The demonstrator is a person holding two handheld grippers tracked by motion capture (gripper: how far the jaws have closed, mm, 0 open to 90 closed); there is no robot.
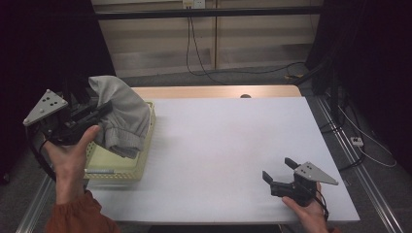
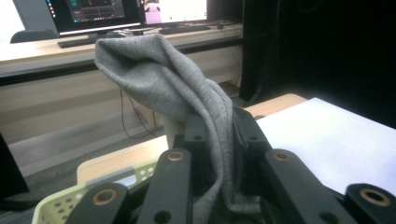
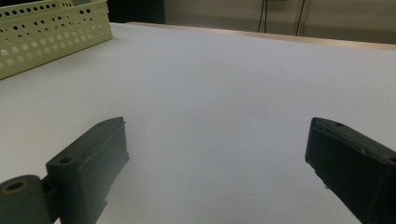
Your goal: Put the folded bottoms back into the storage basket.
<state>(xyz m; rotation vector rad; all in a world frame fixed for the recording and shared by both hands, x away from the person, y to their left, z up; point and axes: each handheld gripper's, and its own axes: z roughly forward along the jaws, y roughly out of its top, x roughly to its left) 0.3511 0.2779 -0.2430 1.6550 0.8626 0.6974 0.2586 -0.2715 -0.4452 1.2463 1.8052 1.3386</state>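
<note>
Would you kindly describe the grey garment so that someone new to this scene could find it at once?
Start at the white table and go to its left edge, where a pale yellow perforated basket sits. Above it, the left gripper is shut on a grey knit garment that droops toward the basket. It is the one soft, crumpled thing among hard ones.

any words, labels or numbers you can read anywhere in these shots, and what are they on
No text can be read.
Monitor screens behind the grey garment: windows with content, too blurred and small to read.
Yellow perforated basket: a grey strip on its front rim, nothing legible on it.
Left gripper, right gripper and white tabletop: no markings that can be read.
</note>
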